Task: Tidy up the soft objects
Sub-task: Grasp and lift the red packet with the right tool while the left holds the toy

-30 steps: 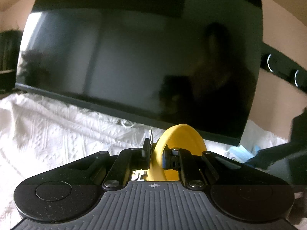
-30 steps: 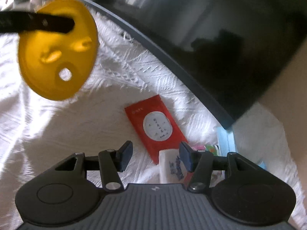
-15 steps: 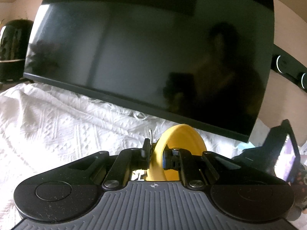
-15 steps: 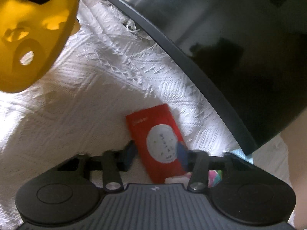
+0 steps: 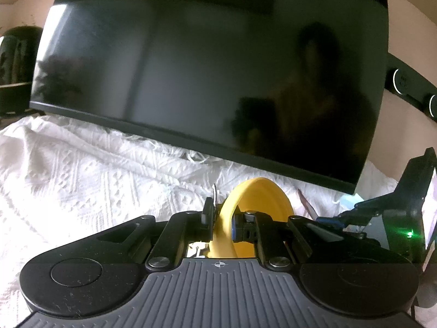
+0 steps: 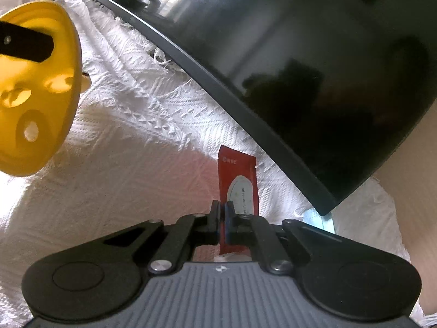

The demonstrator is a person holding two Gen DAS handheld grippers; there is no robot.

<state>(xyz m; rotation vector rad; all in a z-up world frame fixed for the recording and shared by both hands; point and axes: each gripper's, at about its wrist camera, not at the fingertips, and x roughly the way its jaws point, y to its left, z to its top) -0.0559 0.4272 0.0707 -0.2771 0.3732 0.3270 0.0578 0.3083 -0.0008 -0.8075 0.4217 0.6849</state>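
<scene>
My left gripper [image 5: 221, 218] is shut on the rim of a round yellow soft disc [image 5: 256, 202] and holds it above the white cloth. The disc also shows in the right wrist view [image 6: 32, 93], at the upper left, with a black finger [image 6: 24, 43] across it. My right gripper [image 6: 222, 218] is shut on a red tissue packet [image 6: 239, 180] with a white oval label, lifted on edge above the cloth. The right gripper body [image 5: 387, 210] appears at the right of the left wrist view.
A large black TV screen [image 5: 204, 82] stands close behind, over the white textured cloth [image 5: 82, 177]. A light blue face mask [image 6: 319, 218] lies under the screen's right corner. A dark rounded appliance [image 5: 16, 52] stands far left. A black soundbar [image 5: 409, 87] is on the wall.
My right gripper has closed on the red tissue packet and lifted it on edge off the cloth. The left gripper still holds the yellow disc and has drifted slightly.
</scene>
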